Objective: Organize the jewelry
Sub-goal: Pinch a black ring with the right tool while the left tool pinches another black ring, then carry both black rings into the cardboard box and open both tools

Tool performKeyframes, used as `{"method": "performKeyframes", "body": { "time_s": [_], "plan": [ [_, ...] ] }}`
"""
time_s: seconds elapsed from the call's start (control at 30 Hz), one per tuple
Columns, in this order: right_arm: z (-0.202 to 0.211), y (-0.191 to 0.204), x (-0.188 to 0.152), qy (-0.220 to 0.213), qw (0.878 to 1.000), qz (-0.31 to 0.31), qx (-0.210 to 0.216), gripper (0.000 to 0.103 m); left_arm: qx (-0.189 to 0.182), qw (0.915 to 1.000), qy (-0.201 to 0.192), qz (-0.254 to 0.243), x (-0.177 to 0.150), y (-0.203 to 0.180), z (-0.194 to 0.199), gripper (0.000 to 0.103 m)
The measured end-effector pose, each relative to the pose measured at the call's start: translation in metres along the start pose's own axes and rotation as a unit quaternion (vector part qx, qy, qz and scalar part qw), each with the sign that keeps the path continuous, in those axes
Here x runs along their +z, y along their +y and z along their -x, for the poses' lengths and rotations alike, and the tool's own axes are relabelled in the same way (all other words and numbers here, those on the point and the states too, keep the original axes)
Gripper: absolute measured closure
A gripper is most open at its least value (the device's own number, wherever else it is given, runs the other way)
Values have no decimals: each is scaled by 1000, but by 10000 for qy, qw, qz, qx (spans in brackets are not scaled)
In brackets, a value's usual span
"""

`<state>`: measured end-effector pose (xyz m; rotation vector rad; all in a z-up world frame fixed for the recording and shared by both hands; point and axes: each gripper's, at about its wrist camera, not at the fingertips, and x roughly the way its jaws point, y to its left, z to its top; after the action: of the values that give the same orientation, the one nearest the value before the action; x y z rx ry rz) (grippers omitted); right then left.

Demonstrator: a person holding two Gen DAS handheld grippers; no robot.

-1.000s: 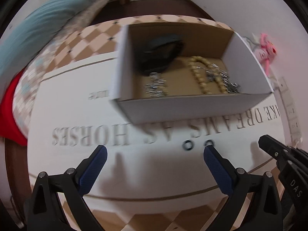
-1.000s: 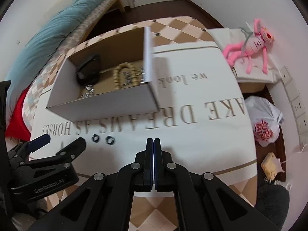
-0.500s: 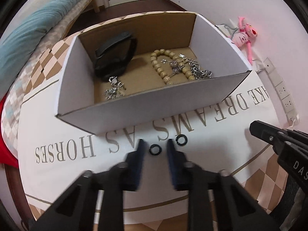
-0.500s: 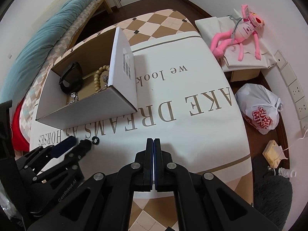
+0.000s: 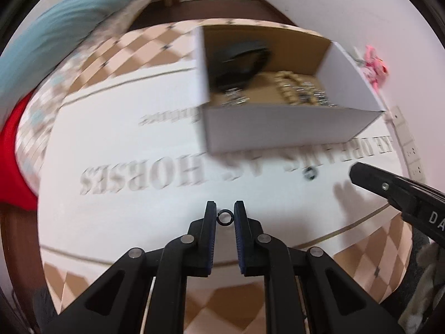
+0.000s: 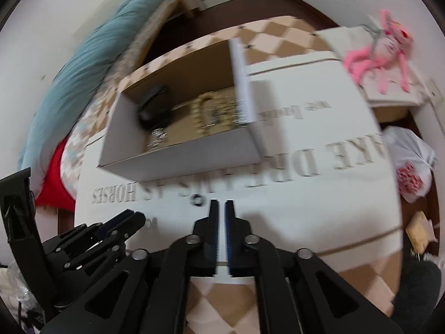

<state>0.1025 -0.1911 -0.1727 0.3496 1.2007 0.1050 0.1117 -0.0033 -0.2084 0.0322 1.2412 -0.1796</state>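
Since half a second ago, the left hand-held gripper [image 5: 225, 213] has been closing in, and it is now pinching a small black ring [image 5: 224, 218] between its blue-padded fingers [image 5: 210, 217], lifted clear of the white cloth [image 5: 125, 217] covering the desk. A second black ring [image 5: 310, 174] is lying on the cloth just in front of the cardboard box [image 5: 278, 130], near its front wall and to the right of the held ring. The box is sitting further back on the cloth, open at the top. Inside it, a black band [image 5: 242, 61] is resting toward the left, a string of pale beads [image 5: 289, 89] is lying toward the right, and silver chains [image 5: 236, 97] are scattered near the front wall. The right hand-held gripper [image 6: 219, 208] is hovering in front of the box with its fingers nearly together, only a narrow gap between them and nothing held; the loose ring [image 6: 198, 200] is lying just to the left of its tips. A pink plush toy [image 6: 378, 53] is lying well to the right of the box, beyond the desk. Both views are blurring with motion.
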Motion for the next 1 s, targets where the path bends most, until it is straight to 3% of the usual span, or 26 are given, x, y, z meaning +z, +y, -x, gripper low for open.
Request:
{"method": "performKeyframes", "body": {
  "time_s": [0.07, 0.3, 0.43, 0.5, 0.73, 0.87, 1.0],
  "plan": [
    [-9, 13, -1, 30, 9999, 139, 18, 70, 94, 9998, 54, 179, -6, 17, -1, 93],
    [-47, 50, -6, 136, 9956, 754, -546, 69, 203, 9983, 137, 521, -15, 45, -6, 93],
    [-53, 64, -12, -79, 9882, 1162, -992, 91, 177, 9983, 105, 537, -15, 46, -4, 93],
    [-54, 67, -14, -109, 9867, 1248, -1040, 92, 152, 9985, 80, 523, -15, 42, -3, 93],
    [-12, 51, -11, -303, 9956, 749, -472, 92, -250, 9984, -151, 485, -1, 25, 31, 93],
    [38, 44, 8, -597, 9970, 494, -33, 92, -826, 9947, -390, 462, 29, 8, 58, 93],
    [53, 34, 45, -658, 9967, 335, 327, 92, -1170, 9914, -465, 371, 73, -8, 65, 93]
  ]
}}
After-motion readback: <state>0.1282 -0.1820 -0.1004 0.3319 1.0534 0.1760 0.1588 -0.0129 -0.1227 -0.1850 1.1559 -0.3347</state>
